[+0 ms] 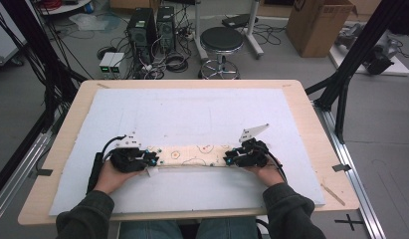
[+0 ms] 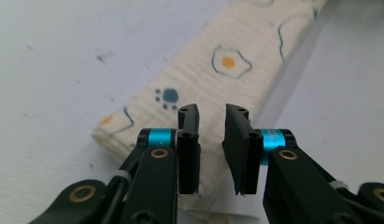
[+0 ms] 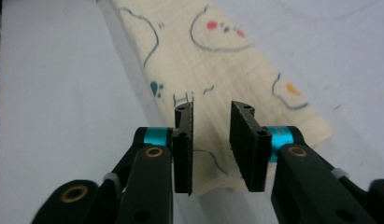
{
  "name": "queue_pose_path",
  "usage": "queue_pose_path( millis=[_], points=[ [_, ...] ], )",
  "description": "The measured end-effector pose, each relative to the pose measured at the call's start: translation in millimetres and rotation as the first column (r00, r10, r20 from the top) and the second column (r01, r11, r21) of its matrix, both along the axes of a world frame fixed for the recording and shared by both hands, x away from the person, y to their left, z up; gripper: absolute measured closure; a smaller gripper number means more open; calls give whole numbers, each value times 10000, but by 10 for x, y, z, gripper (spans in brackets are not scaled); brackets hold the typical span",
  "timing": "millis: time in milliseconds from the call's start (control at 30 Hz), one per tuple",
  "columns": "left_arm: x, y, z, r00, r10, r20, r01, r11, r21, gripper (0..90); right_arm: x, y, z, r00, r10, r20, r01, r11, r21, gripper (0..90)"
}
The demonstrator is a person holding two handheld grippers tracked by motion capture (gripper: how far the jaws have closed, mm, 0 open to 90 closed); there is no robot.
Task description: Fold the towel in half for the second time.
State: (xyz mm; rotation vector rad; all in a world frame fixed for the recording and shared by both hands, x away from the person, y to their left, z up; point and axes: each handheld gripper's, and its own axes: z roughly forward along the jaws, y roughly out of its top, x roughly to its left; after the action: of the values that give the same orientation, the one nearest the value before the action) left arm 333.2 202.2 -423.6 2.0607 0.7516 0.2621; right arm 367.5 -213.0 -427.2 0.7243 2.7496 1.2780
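Nothing crowds the white mat (image 1: 192, 114) on the table (image 1: 311, 124); a stool (image 1: 221, 42) and computer towers (image 1: 151, 27) stand on the floor beyond. The folded cloth (image 1: 192, 155) lies flat near the front edge, its long axis running left to right. The left gripper (image 1: 151, 159) sits at one end, the right gripper (image 1: 231, 158) at the other, both sets of jaws parted, released over the fabric.

A wooden table (image 1: 311, 124) carries a white sheet (image 1: 192, 114) bearing a folded patterned cloth (image 1: 192, 155).
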Motion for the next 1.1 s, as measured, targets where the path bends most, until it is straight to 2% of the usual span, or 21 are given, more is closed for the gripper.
queue_pose_path(
  millis=[33,100,133,267,400,467,567,800,1100],
  points=[
    [14,11,9,9999,134,36,-133,9999,-40,717,13,2,36,9997,-64,241,62,9999,96,640],
    [51,22,6,9994,348,33,-348,9992,216,673,40,2,71,9988,-201,454,188,9994,279,597],
    [73,23,-17,9992,382,-127,-379,9990,240,659,55,5,78,9988,-277,393,265,9992,290,569],
    [98,6,-110,9986,205,-488,-170,9974,707,640,108,25,3,9990,-412,184,416,9989,-205,527],
    [84,34,-134,9982,148,-575,-121,9988,476,632,97,30,-51,9992,-323,228,334,9982,-507,513],
    [77,43,-137,9980,87,-620,-57,9988,488,627,92,24,-63,9992,-270,282,286,9979,-583,504],
    [66,38,-140,9987,44,-512,-13,9983,588,624,80,32,-70,9990,-201,393,227,9976,-654,493],
    [37,22,-145,9996,-39,-263,60,9966,828,620,30,22,-110,9953,-10,970,84,9971,-759,493],
    [16,2,-151,9999,-114,18,112,9939,1099,615,10,13,-134,9936,-83,1123,155,9979,-632,493]
  ],
)
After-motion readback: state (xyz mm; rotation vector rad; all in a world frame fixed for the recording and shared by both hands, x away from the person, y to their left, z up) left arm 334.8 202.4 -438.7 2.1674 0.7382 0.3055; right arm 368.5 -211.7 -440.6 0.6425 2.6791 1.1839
